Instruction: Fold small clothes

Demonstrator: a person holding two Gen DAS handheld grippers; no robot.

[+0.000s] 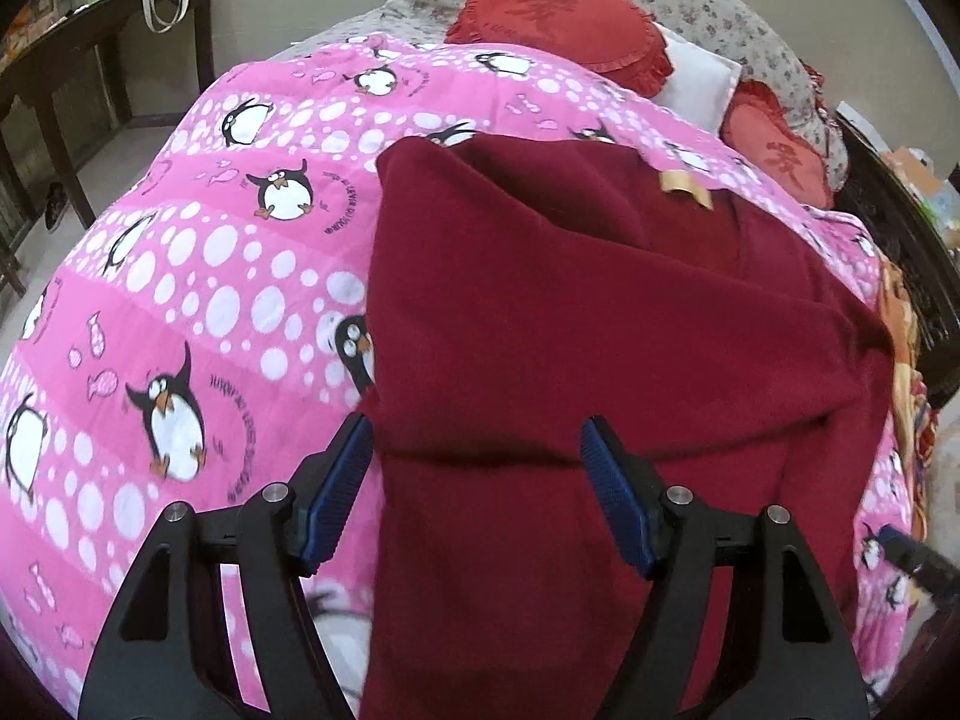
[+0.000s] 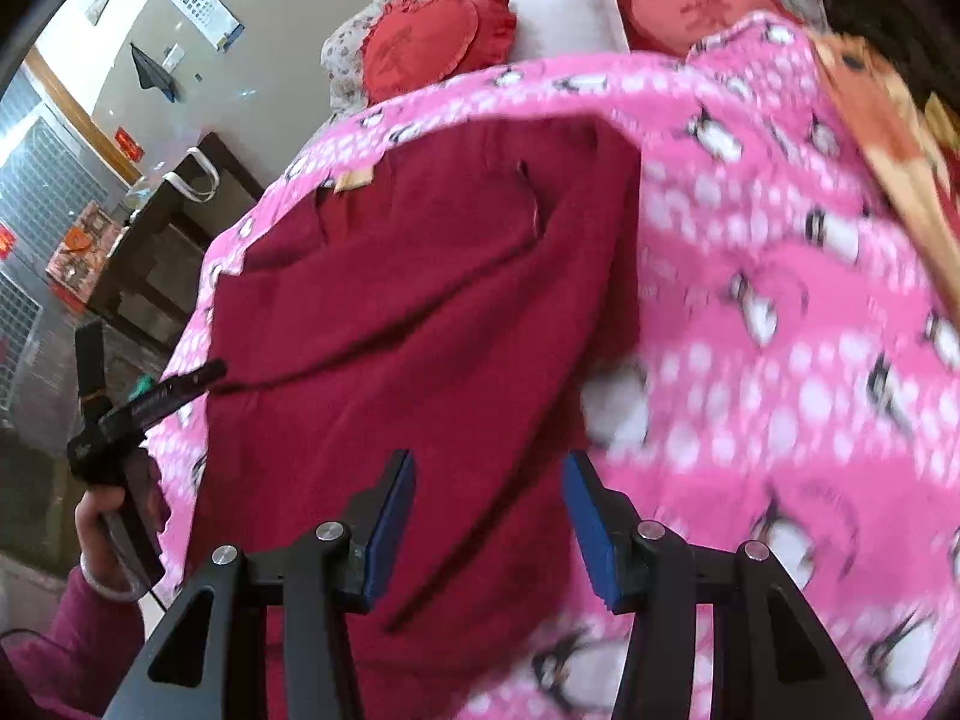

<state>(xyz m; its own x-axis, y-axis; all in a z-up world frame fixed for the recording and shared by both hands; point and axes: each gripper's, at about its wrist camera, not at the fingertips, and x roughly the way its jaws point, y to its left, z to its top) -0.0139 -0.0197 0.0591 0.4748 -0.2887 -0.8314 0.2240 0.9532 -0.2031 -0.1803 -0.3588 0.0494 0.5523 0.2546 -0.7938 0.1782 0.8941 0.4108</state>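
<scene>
Both tongs, left tongs (image 1: 477,456) and right tongs (image 2: 487,495), are showing black angular frames with round silver screw heads and ribbed blue pads (image 1: 612,489). The person's hand (image 2: 105,525) is wearing a pale bangle (image 2: 105,585) above a magenta sleeve (image 2: 72,654).

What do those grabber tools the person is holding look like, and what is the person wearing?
Each gripper is a black frame with triangular cut-outs and silver round pivot pins. The two jaws carry flat blue ribbed pads. In the right wrist view the left hand grips a black handle, wearing a pale bangle and a magenta sleeve.
</scene>
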